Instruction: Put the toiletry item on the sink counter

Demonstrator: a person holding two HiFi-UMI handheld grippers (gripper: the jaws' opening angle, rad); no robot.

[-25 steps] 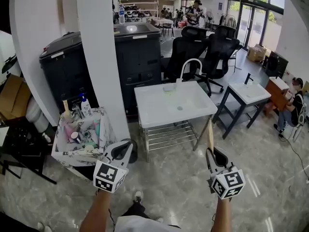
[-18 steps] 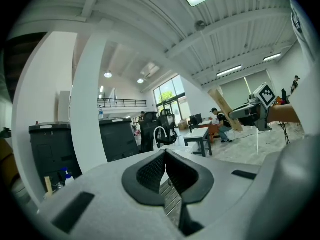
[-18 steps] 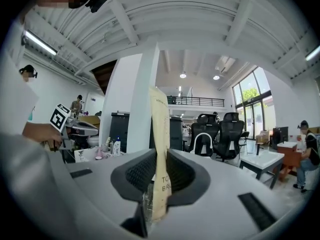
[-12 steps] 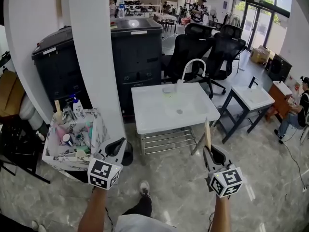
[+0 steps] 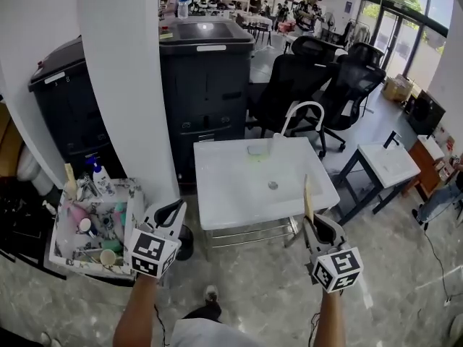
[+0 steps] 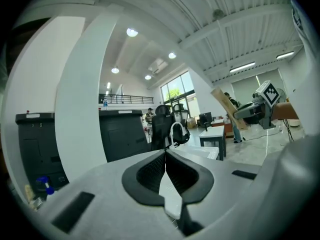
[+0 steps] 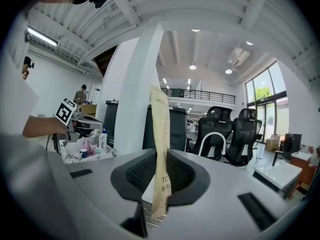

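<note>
My right gripper (image 5: 312,225) is shut on a flat tan toothbrush packet (image 5: 307,196), which stands upright out of its jaws, just in front of the white sink counter's (image 5: 224,194) near right edge. In the right gripper view the packet (image 7: 160,134) is pinched between the black pads (image 7: 137,174). My left gripper (image 5: 171,218) hangs shut and empty near the counter's front left corner; its pads (image 6: 150,171) meet with nothing between them. A curved white faucet (image 5: 304,114) rises at the counter's back. The left gripper view shows the packet (image 6: 225,106) off to the right.
A patterned basket (image 5: 134,215) full of toiletries sits left of the counter, beside a white pillar (image 5: 123,85). Black cabinets (image 5: 206,78) and office chairs (image 5: 318,78) stand behind. A second small sink stand (image 5: 387,161) is at the right. People are at the far back.
The view has closed in on the sink counter, and the basket has slid left. Both grippers keep their pose; the right one still holds the packet.
</note>
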